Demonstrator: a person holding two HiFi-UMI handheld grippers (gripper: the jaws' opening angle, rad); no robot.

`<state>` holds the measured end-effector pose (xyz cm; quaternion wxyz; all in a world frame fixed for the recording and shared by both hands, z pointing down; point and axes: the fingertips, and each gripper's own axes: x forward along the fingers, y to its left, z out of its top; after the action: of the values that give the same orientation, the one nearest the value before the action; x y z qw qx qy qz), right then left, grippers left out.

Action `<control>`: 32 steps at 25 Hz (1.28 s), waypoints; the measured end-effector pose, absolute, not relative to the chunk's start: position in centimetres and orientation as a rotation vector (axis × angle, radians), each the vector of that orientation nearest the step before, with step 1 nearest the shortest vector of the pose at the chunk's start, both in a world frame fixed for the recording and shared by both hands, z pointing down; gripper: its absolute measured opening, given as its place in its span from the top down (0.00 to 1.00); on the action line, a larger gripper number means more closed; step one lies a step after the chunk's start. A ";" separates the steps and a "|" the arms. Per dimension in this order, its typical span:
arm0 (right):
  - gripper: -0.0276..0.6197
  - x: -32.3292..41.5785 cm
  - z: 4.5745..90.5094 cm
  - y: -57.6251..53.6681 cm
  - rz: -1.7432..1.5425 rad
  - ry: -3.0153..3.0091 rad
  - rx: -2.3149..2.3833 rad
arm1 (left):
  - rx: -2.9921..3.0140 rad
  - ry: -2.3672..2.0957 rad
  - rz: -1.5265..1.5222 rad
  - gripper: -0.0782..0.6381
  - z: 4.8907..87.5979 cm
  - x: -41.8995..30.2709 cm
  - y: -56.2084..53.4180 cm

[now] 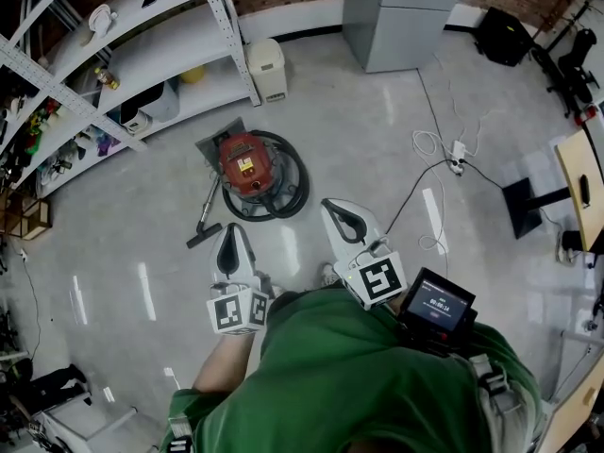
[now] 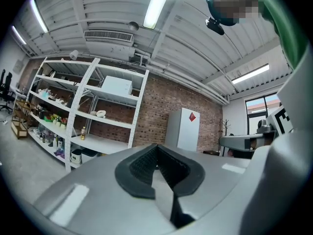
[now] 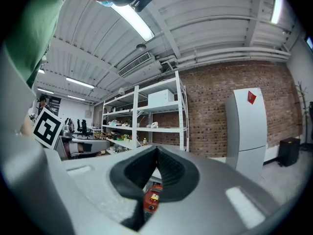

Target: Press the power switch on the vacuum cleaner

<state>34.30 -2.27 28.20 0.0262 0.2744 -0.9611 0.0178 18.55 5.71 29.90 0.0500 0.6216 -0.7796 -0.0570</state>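
Left gripper [image 2: 156, 149]: jaws pressed together at the tips, nothing between them. In the head view it sits lower centre-left and points up the frame.
Right gripper [image 3: 156, 151]: jaws also closed tip to tip and empty. In the head view it sits just right of centre.
Vacuum cleaner [image 1: 247, 163]: red canister standing on the grey floor, centre-left of the head view, above both grippers and clear of them. In the right gripper view it shows as a red patch low in the slot behind the closed pads.
Yellow label [image 1: 244, 165]: on top of the canister; the print is too small to read.
Hose [image 1: 294, 189]: black, coiled around the right and lower sides of the canister.
Floor nozzle [image 1: 204, 235]: black, on the floor to the lower left of the canister, near the left gripper's tip.
Shelving [image 1: 142, 59]: white rack, upper left.
Bin [image 1: 267, 68]: white, beside the rack's right post.
Cabinet [image 1: 401, 12]: grey, top centre-right.
Power strip [image 1: 459, 157]: on the floor at right, with cables trailing from it.
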 end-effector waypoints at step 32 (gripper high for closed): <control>0.95 35.7 29.9 -1.8 0.106 -2.981 0.780 | 1.876 -2.367 -0.124 0.88 31.2 21.0 5.8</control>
<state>35.66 -1.81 29.90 0.0292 0.2529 -0.9664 0.0342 20.99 5.77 31.22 0.0593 0.6197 -0.7816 -0.0409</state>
